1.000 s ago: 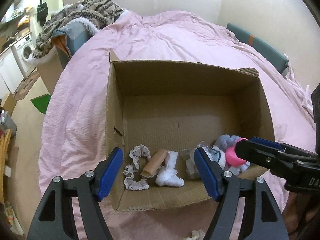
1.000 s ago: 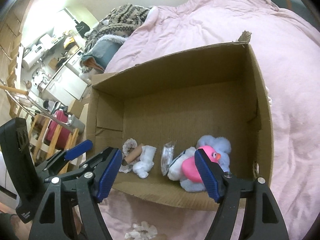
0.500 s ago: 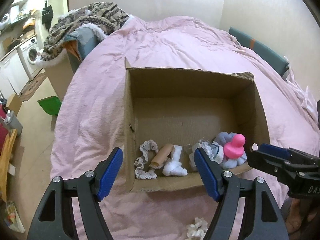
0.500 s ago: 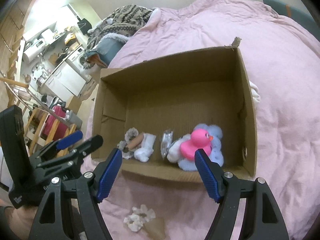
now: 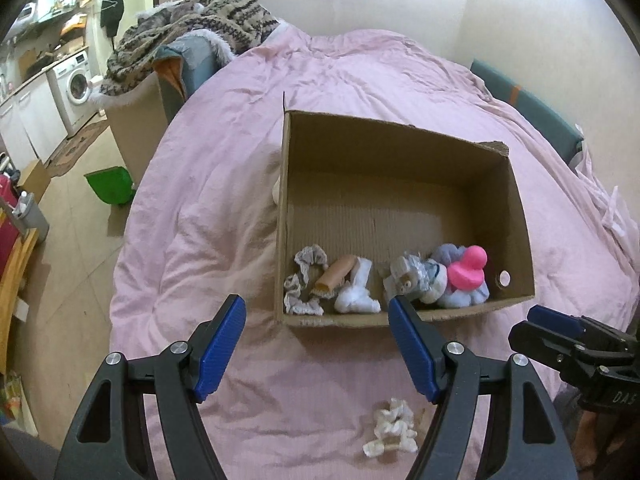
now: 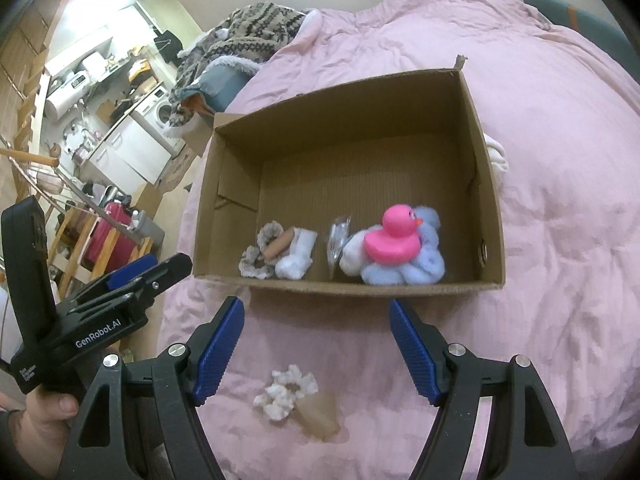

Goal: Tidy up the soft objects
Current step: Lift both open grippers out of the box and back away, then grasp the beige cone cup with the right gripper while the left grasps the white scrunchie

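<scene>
An open cardboard box (image 5: pixel 516 200) (image 6: pixel 490 216) sits on the pink bed. Along its near wall lie a pink rubber duck (image 5: pixel 467 268) (image 6: pixel 394 234) on a pale blue fluffy scrunchie (image 6: pixel 416 268), a crinkled clear wrapper (image 6: pixel 338 236), white socks (image 5: pixel 356 296) (image 6: pixel 296 258), a tan roll (image 5: pixel 334 278) and a grey lace scrunchie (image 5: pixel 302 280) (image 6: pixel 260 252). A white scrunchie (image 5: pixel 390 432) (image 6: pixel 286 396) lies on the bedspread outside the box, beside a tan piece (image 6: pixel 318 418). My left gripper (image 5: pixel 316 354) and right gripper (image 6: pixel 316 352) are both open, empty and held short of the box.
The pink bedspread (image 5: pixel 200 200) covers the bed. A knitted blanket pile (image 5: pixel 188 28) sits at the far left corner. A white cloth (image 6: pixel 496 156) lies behind the box's right wall. A green bin (image 5: pixel 110 186) and a washing machine (image 5: pixel 76 80) stand on the floor at left.
Both grippers have pulled back from the box, which now looks smaller and farther. The white scrunchie on the bedspread has come into full view. The jaws stayed open.
</scene>
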The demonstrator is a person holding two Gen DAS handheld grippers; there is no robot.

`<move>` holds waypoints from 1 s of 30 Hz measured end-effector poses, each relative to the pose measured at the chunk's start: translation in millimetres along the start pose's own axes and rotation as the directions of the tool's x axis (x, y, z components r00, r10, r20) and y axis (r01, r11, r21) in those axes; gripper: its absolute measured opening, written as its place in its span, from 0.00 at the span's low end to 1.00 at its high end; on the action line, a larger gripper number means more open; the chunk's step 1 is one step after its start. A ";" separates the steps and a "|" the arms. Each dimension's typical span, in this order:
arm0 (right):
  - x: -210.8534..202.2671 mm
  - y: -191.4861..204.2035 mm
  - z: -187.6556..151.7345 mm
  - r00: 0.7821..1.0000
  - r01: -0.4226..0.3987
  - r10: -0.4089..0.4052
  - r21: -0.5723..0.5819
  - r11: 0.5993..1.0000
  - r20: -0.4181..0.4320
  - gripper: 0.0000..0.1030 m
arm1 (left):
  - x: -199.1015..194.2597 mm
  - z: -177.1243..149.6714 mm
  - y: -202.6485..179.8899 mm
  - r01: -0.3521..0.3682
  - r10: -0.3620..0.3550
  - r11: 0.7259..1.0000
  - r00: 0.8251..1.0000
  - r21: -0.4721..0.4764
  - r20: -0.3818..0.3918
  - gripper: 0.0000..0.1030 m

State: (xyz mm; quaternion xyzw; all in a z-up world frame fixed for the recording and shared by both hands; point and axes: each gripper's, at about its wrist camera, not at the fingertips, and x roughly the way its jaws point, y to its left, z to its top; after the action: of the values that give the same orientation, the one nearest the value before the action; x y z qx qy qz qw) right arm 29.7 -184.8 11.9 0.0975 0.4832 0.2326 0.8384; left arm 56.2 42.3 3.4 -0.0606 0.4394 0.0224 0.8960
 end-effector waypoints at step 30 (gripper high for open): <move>42.9 -39.9 -49.1 0.965 -0.009 0.078 0.265 0.964 -0.251 0.77 | 18.3 -38.3 5.6 -0.068 0.057 0.996 0.987 -0.065 -0.153 0.69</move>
State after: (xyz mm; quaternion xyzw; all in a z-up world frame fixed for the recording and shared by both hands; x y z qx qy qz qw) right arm 17.8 -201.8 -61.6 0.1866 0.6130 0.1960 0.7423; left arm 36.9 42.7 -34.8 -0.0797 0.5066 0.0611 0.8563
